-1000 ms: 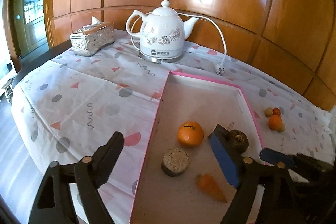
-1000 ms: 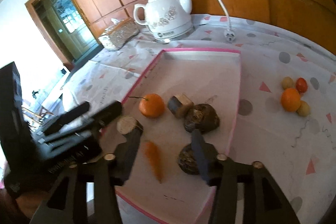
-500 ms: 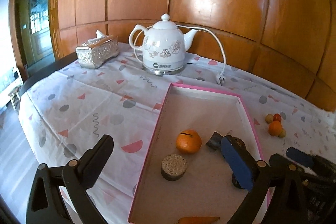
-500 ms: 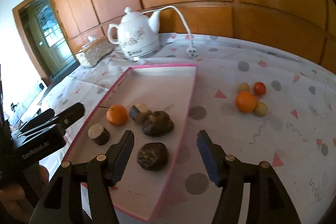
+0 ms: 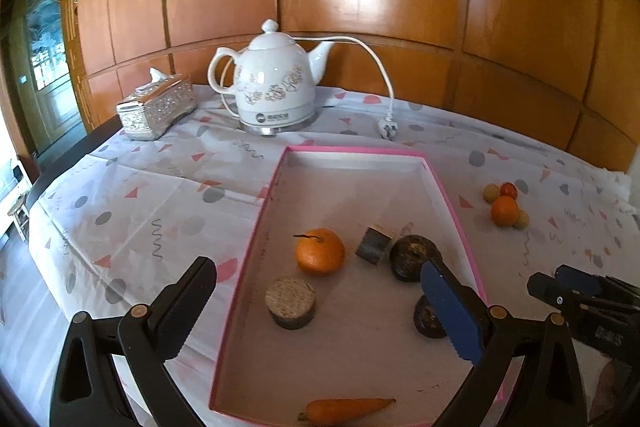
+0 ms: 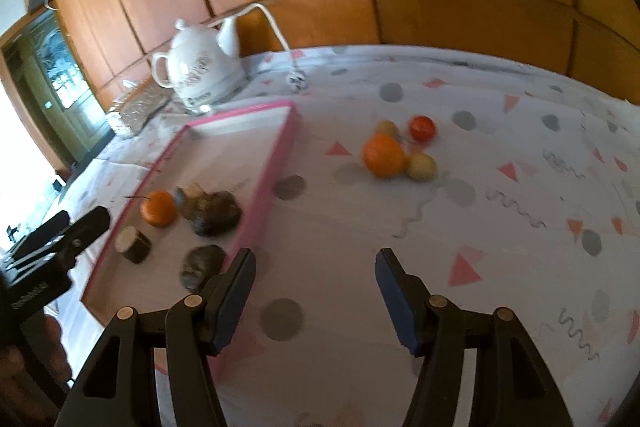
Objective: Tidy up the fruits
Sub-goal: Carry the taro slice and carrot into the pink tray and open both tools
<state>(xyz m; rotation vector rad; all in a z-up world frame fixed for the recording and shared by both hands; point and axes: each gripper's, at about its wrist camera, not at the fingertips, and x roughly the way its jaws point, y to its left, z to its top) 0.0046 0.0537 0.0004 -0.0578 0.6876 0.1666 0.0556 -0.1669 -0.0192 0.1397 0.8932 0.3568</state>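
Pink-rimmed tray (image 5: 272,211) fills the centre of the left view, holding a tangerine (image 5: 320,251) and a carrot (image 5: 348,409) at the bottom edge. Four loose fruits (image 6: 396,149) sit upper centre in the right view. Left gripper (image 5: 320,303) and right gripper (image 6: 316,291) both gape wide, empty.
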